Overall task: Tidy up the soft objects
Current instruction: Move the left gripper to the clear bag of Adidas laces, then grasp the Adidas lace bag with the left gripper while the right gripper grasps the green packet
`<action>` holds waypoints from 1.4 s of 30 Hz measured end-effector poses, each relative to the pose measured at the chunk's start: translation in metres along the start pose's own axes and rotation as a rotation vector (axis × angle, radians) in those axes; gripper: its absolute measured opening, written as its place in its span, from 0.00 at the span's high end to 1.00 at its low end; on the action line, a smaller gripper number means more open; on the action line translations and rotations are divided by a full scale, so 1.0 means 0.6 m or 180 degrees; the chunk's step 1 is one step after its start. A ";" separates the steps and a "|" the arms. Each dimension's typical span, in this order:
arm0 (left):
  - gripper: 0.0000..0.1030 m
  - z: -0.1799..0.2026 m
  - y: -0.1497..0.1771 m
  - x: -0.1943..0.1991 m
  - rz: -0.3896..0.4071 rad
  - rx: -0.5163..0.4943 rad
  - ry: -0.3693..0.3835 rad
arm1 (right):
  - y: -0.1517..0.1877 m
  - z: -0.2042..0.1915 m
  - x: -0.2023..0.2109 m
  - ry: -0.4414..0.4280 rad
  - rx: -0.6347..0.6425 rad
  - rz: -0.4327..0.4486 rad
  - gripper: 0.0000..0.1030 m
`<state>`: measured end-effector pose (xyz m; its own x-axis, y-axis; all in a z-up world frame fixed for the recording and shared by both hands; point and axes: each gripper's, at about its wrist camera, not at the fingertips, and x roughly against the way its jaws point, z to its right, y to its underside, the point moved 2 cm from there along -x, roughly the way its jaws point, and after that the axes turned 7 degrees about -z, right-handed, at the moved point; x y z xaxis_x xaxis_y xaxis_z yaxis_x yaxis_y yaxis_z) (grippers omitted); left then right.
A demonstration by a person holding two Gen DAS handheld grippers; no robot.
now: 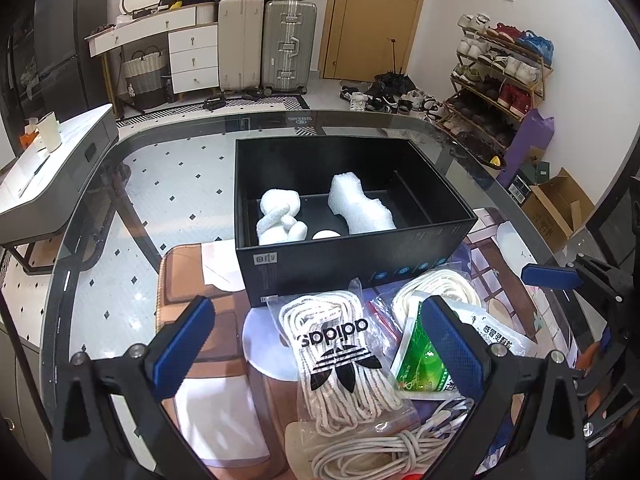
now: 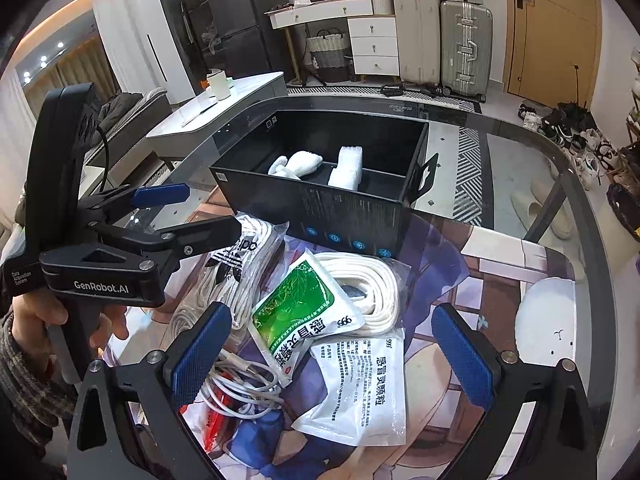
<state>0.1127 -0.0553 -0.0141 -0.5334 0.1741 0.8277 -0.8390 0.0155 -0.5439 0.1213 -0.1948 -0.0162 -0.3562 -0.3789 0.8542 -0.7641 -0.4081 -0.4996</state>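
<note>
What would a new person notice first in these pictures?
Probably the black box in the middle of the glass table, holding white foam and a knotted white towel. In front of it lies a bagged white lace bundle between the open left gripper.

This is a lived-in room of a home, something between living room and entrance. A wooden door (image 1: 374, 20) stands in the far wall, and beside it two hard suitcases (image 1: 266, 46) stand upright with shoe boxes stacked on top. A white dressing table (image 1: 160, 36) with drawers and an oval mirror is next to them. A shoe rack (image 1: 500, 76) full of sneakers stands by the right wall, with more shoes on the tiled floor. A dark refrigerator (image 2: 236, 28) and a glass table (image 1: 160, 184) complete the place.
</note>
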 end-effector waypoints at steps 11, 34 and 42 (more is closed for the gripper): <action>0.00 0.002 0.017 -0.024 -0.0112 0.0014 0.0044 | 0.004 -0.014 -0.024 0.0003 0.0124 -0.0080 0.01; 0.21 -0.018 0.027 -0.067 -0.0377 -0.0009 0.0029 | -0.009 -0.045 -0.089 0.0152 0.0478 -0.0303 0.03; 0.45 -0.028 0.028 -0.061 -0.0370 -0.0034 -0.0071 | -0.010 -0.065 -0.110 0.0300 0.0624 -0.0392 0.08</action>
<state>0.1199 -0.0450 -0.0557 -0.4350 0.1485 0.8881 -0.8942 0.0449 -0.4455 0.1283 -0.1348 -0.0639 -0.3225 -0.2408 0.9154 -0.6893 -0.6031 -0.4014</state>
